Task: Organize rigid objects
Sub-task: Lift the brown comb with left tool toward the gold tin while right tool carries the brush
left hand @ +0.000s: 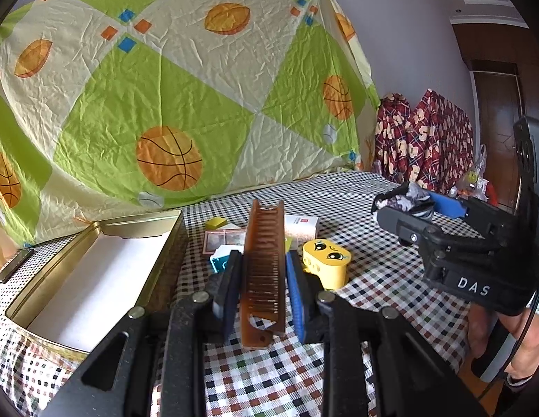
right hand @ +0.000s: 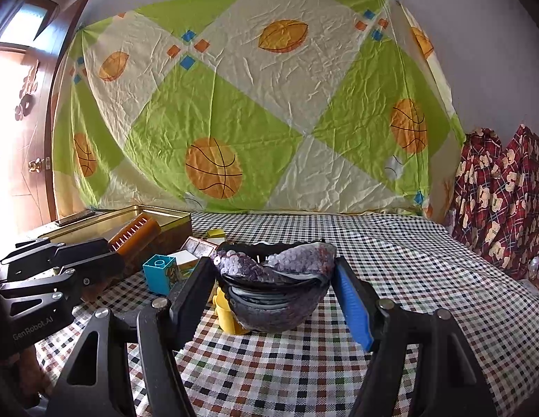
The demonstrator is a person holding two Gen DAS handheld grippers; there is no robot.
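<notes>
My left gripper (left hand: 264,279) is shut on a brown comb (left hand: 264,243), which stands on edge above the checked tablecloth (left hand: 373,274). Just left of it lies an open gold tin (left hand: 106,271) with a bare white inside. At the right, my right gripper (left hand: 406,203) holds a purple sequined pouch (left hand: 406,194) in the air. In the right wrist view that gripper (right hand: 274,288) is shut on the sequined pouch (right hand: 274,264). The left gripper (right hand: 60,260), the comb (right hand: 133,236) and the tin (right hand: 165,213) show at the left there.
Behind the comb lie a yellow box with a cartoon face (left hand: 326,260), a blue block (left hand: 219,262), a white carton (left hand: 300,227) and a small yellow block (left hand: 215,223). A basketball-print sheet (left hand: 165,87) hangs behind the table. A red patterned cloth (left hand: 425,139) stands at the right.
</notes>
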